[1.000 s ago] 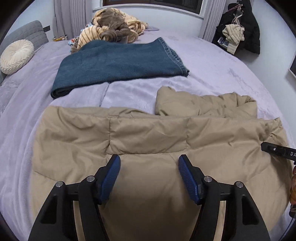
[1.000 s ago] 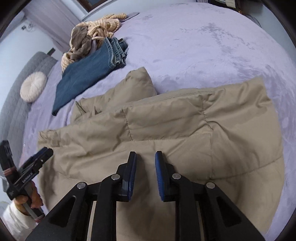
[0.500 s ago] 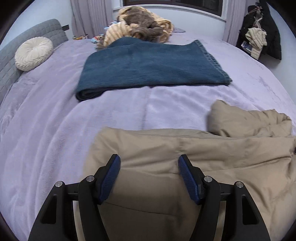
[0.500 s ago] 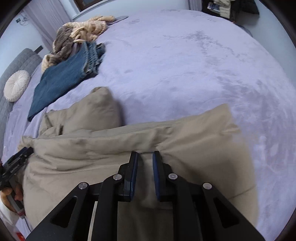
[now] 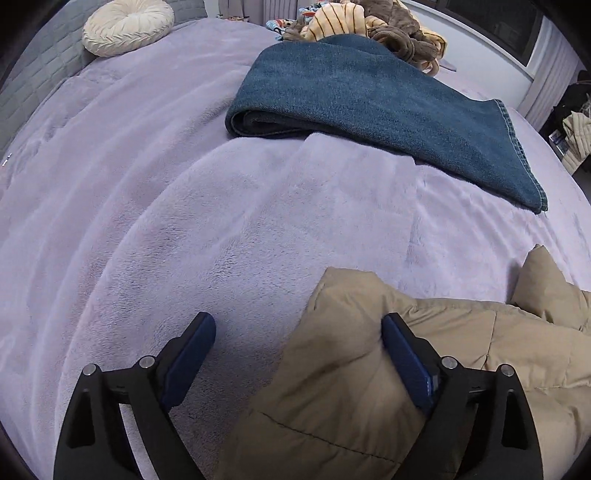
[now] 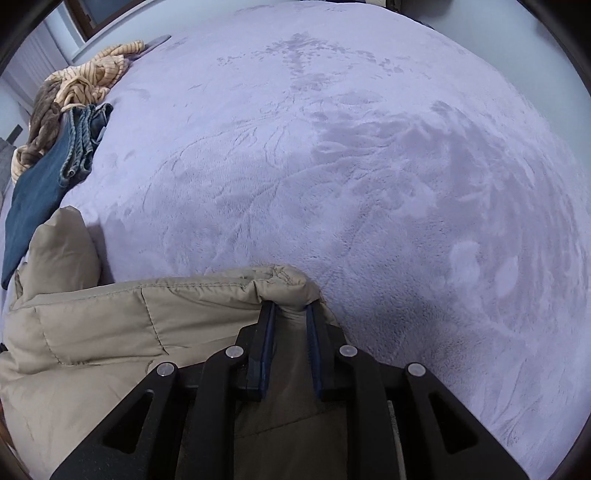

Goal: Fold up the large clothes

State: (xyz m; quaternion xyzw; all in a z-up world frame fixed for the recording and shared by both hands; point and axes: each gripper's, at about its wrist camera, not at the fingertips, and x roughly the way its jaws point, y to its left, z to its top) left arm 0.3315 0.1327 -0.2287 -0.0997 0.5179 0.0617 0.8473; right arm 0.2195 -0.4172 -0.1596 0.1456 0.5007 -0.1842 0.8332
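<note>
A tan puffer jacket [image 5: 424, 369] lies on the lilac bed cover [image 5: 221, 229]. In the left wrist view my left gripper [image 5: 297, 332] is open, its jaws wide apart over the jacket's left corner, with the right pad against the fabric. In the right wrist view the jacket [image 6: 110, 332] fills the lower left. My right gripper [image 6: 290, 314] is shut on the jacket's right corner, a bunched fold pinched between the blue pads. A puffed sleeve [image 6: 59, 243] sticks up at the left.
Folded blue jeans [image 5: 369, 96] lie further up the bed, also seen in the right wrist view [image 6: 44, 177]. Behind them is a heap of striped and brown clothes [image 5: 373, 29]. A round cream cushion [image 5: 127, 26] rests against the grey headboard. Lilac cover [image 6: 369, 166] stretches to the right.
Both grippers have slid outward along the jacket to its corners. The right gripper has closed on the right corner. The left gripper stays open, now at the left corner.
</note>
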